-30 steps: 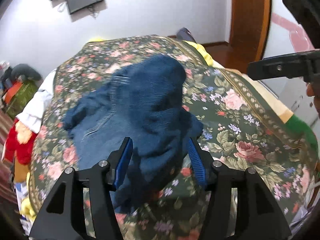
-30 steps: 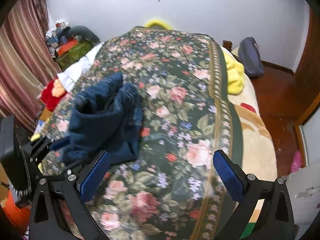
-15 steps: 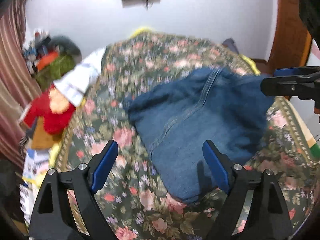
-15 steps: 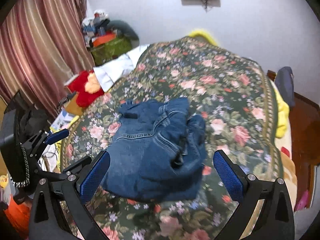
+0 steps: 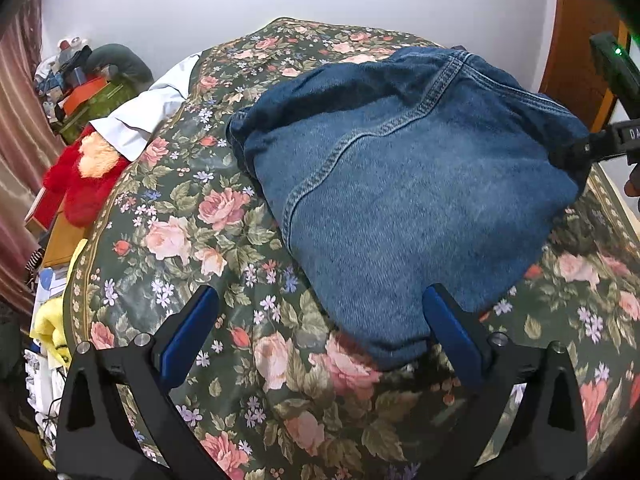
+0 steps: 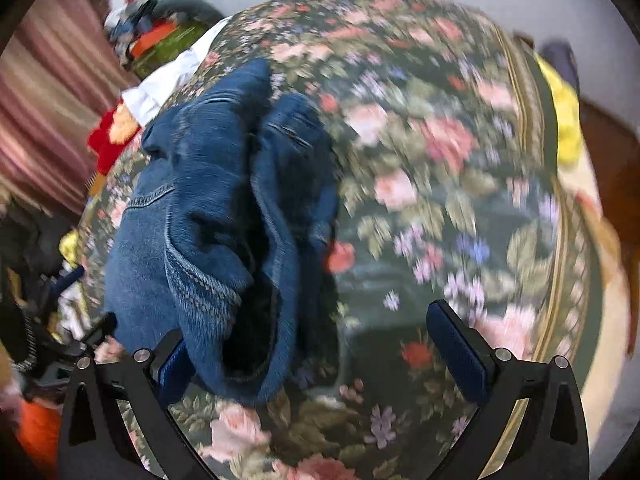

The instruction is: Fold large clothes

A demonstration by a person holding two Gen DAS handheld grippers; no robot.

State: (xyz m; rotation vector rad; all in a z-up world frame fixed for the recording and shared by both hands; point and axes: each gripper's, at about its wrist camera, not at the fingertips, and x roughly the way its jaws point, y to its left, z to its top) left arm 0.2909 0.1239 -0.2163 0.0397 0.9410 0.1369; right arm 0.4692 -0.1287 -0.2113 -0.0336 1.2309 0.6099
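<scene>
A folded pair of blue jeans (image 5: 400, 184) lies on the floral bedspread (image 5: 192, 240). My left gripper (image 5: 320, 332) is open and empty, just short of the near edge of the jeans. In the right wrist view, which is motion-blurred, the jeans (image 6: 208, 220) lie bunched at the left. My right gripper (image 6: 320, 352) is open, its left finger (image 6: 172, 364) close against the near end of the jeans. The right gripper's body also shows in the left wrist view (image 5: 612, 144), at the far right edge of the jeans.
A red plush toy (image 5: 84, 176) and a white cloth (image 5: 144, 116) lie at the bed's left edge. Clutter and a green box (image 5: 92, 100) stand by the curtain. Yellow fabric (image 6: 564, 120) lies along the bed's right side. A wooden door (image 5: 576, 32) is at the right.
The left gripper has let go of the jeans and opened wide, and the jeans now lie flatter. The right gripper has moved down close to the jeans.
</scene>
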